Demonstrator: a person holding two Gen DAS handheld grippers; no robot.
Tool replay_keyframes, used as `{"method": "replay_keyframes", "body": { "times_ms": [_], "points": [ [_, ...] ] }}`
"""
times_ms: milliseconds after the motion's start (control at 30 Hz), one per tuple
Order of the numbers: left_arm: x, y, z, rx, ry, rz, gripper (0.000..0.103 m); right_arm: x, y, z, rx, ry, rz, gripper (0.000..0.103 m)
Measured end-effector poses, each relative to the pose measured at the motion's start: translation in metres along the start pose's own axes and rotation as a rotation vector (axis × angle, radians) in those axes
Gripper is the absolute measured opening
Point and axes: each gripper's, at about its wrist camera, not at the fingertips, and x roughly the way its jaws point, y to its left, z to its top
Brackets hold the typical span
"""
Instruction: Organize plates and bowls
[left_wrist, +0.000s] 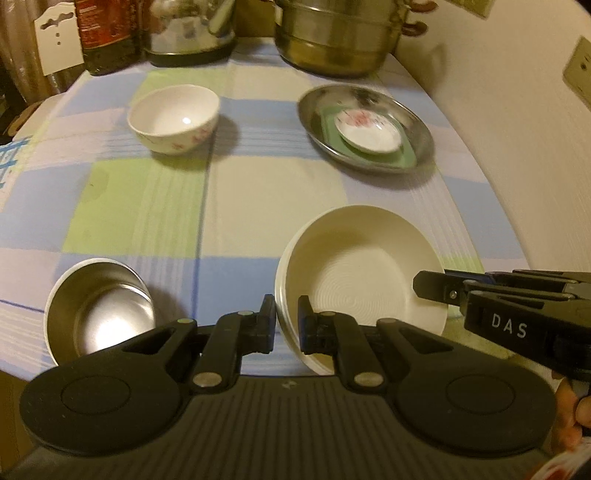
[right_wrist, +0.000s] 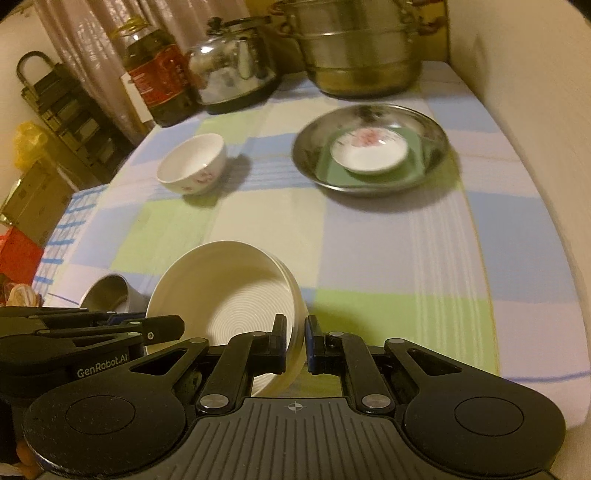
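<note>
A cream ribbed bowl (left_wrist: 362, 273) is held between both grippers near the table's front edge. My left gripper (left_wrist: 287, 314) is shut on its left rim. My right gripper (right_wrist: 295, 336) is shut on its right rim; the bowl (right_wrist: 225, 291) tilts in that view. A small steel bowl (left_wrist: 99, 310) stands at the front left. A white flowered bowl (left_wrist: 173, 118) stands at the back left. A steel plate (left_wrist: 417, 125) at the back right holds a green plate (left_wrist: 399, 157) and a small white flowered dish (left_wrist: 369, 133).
A large steel pot (left_wrist: 332, 37), a kettle (left_wrist: 188, 33) and an oil bottle (left_wrist: 107, 37) line the table's far edge. A wall (left_wrist: 517, 129) runs along the right side. The checked tablecloth (left_wrist: 258, 192) covers the table.
</note>
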Motion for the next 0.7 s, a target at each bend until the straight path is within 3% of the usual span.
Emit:
{"method": "replay_keyframes", "body": {
  "times_ms": [700],
  "points": [
    [0.018,0.104,0.096,-0.012,-0.056,-0.01,0.011,0.075,0.067,0.103,-0.018,-0.018,0.031,0.01]
  ]
}}
